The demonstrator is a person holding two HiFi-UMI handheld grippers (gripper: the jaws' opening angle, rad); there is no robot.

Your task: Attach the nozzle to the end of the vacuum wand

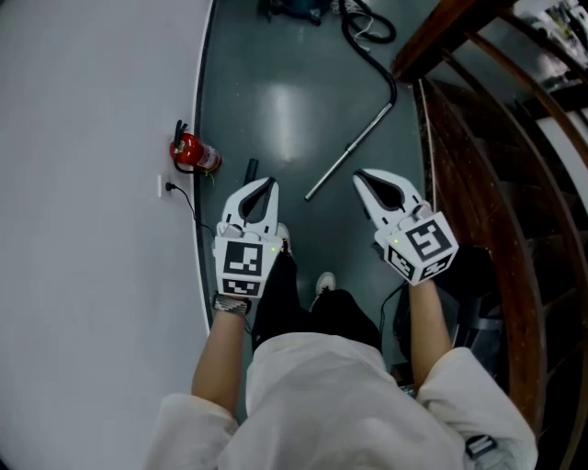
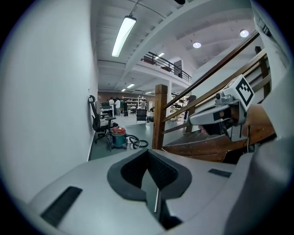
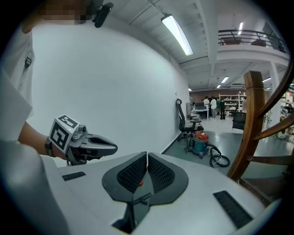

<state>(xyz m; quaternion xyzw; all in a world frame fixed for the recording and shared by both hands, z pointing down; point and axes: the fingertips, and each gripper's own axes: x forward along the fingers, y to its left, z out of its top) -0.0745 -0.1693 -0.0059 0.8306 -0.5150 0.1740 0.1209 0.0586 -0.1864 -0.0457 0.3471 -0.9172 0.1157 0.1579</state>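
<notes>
The silver vacuum wand [image 1: 349,151] lies slanted on the green floor ahead of my feet, and a black hose [image 1: 378,66] curves from its far end toward the vacuum [image 1: 296,9] at the top edge. A small dark piece [image 1: 251,169], perhaps the nozzle, lies on the floor just beyond my left gripper [image 1: 269,184]. That gripper is shut and holds nothing. My right gripper [image 1: 360,176] is also shut and empty, level with the left one and just right of the wand's near end. In the left gripper view a strip of the wand [image 2: 156,199] shows below the closed jaws.
A white curved wall [image 1: 92,184] runs along the left, with a red fire extinguisher [image 1: 188,153] at its foot. A wooden staircase [image 1: 478,184] stands on the right. Farther off are the teal and red vacuum cleaner [image 3: 200,142], an office chair [image 2: 98,121] and people by shelves.
</notes>
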